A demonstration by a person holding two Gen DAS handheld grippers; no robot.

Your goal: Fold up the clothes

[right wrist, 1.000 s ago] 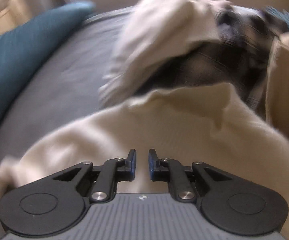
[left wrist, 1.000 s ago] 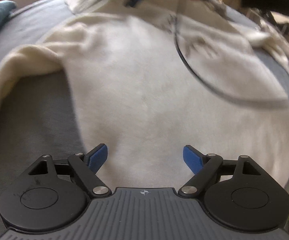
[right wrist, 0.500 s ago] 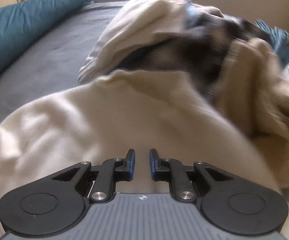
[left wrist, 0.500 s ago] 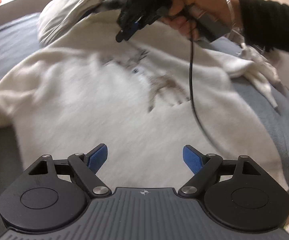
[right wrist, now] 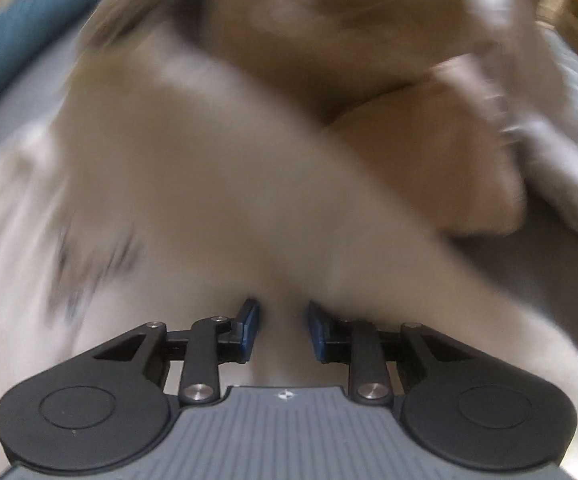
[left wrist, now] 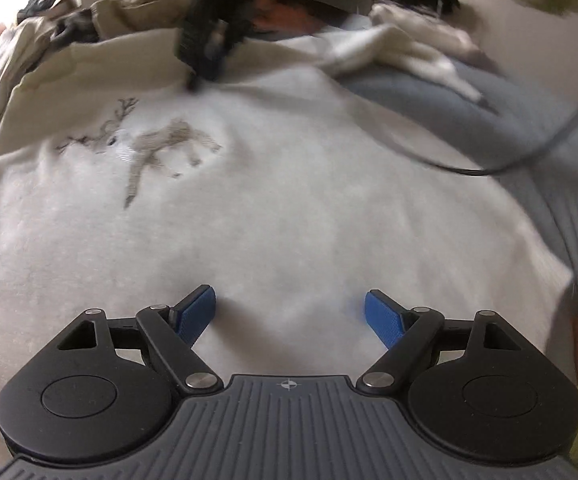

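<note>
Down low in the left wrist view, the left gripper (left wrist: 290, 314) has its blue fingers (left wrist: 197, 312) spread wide over the cream sweater (left wrist: 289, 208), nothing between them. The right gripper (right wrist: 283, 330) pinches a fold of it (blurred, mid-frame). Spread on the grey bed (left wrist: 561, 184), the sweater looks soft, limp and light; hem corners or shoulder seams should hold best.

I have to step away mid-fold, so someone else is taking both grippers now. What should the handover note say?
Left gripper: open, jaws wide, low over the lower body of the cream sweater, holding nothing.
Right gripper: part open, sweater cloth lies between the pads; grip unclear, view blurred.
Sweater lies spread on the grey bed, deer print up; other clothes piled beyond.
Done: spread out. Left: sleeves in, body folded.
</note>
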